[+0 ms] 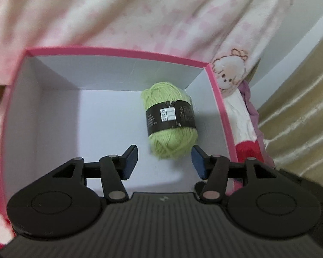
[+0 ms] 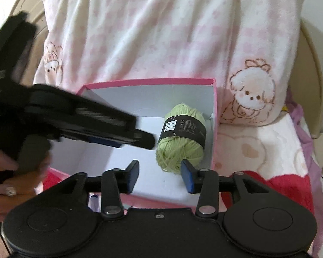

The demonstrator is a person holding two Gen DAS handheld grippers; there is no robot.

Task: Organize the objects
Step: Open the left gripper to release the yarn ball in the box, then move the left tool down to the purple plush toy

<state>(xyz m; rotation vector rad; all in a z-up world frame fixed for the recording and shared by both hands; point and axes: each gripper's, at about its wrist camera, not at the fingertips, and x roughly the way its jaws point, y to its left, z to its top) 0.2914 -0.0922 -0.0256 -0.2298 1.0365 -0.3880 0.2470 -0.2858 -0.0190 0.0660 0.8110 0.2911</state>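
Observation:
A light green yarn ball [image 1: 170, 120] with a black paper band lies on the white floor of a pink-rimmed box [image 1: 118, 51], near its right wall. My left gripper [image 1: 164, 161] hovers inside the box, open, its blue pads [image 1: 130, 163] on either side of the yarn's near end without pressing on it. In the right wrist view the same yarn ball [image 2: 183, 135] rests in the box [image 2: 150, 80]. My right gripper [image 2: 160, 175] is open over the box's near edge, with nothing held. The left gripper [image 2: 144, 139] reaches in from the left, held by a hand [image 2: 8, 172].
The box sits on soft bedding. A pink-and-white checked blanket with cartoon puppies [image 2: 250, 93] rises behind it. A red patch of cloth [image 2: 286, 185] lies at the right. A golden curtain [image 1: 301, 111] hangs at the far right.

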